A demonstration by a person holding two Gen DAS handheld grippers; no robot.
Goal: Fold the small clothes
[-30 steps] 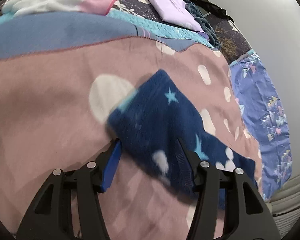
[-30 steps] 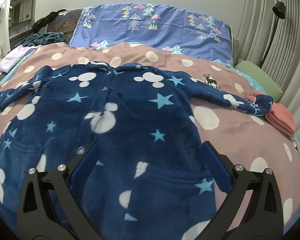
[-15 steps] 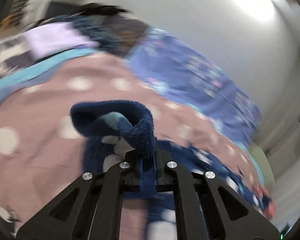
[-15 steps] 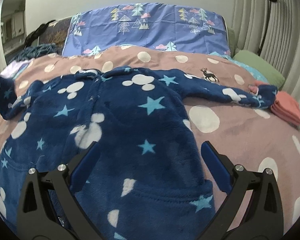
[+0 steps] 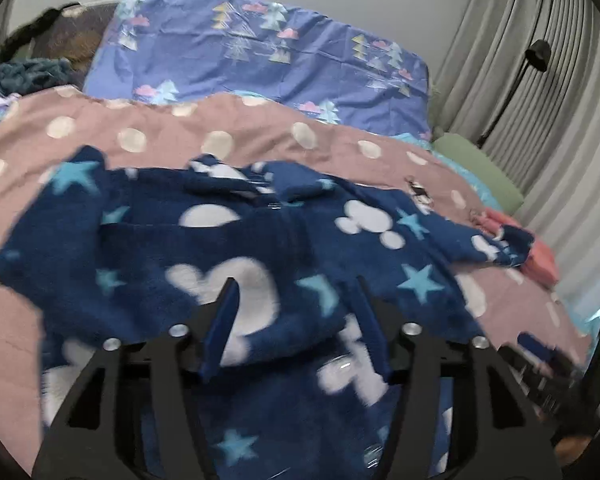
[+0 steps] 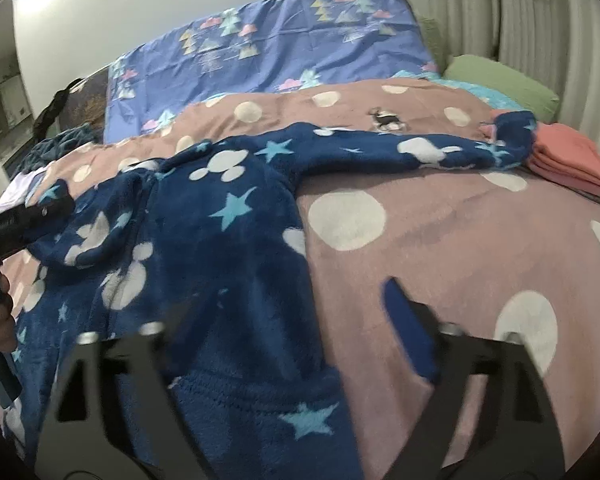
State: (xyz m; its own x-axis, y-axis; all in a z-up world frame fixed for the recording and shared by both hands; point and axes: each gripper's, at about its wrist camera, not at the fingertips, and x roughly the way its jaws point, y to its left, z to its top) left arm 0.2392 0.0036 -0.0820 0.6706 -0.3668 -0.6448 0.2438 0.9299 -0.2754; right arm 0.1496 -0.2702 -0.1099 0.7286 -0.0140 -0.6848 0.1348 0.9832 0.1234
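The navy fleece onesie (image 6: pixel 228 248) lies face up on the spotted pink bedcover (image 6: pixel 440 240), its collar toward the blue tree-print pillow (image 6: pixel 284 40). Its left sleeve (image 5: pixel 80 232), which lay stretched out over the cover a second ago, is now folded in across the chest. The left gripper (image 5: pixel 296 328), clamped on that sleeve's cuff half a second ago, has just been opening; its jaws stand apart above the folded sleeve, apparently clear of the cloth, though blur prevents certainty. The right gripper (image 6: pixel 276 336) has just been closing from its widest; its jaws remain apart, straddling the onesie's right side edge without pinching it. The right sleeve (image 6: pixel 420 148) lies extended toward the folded coral cloths (image 6: pixel 568 156). Judgement: first sleeve fold complete; right sleeve outstanding.
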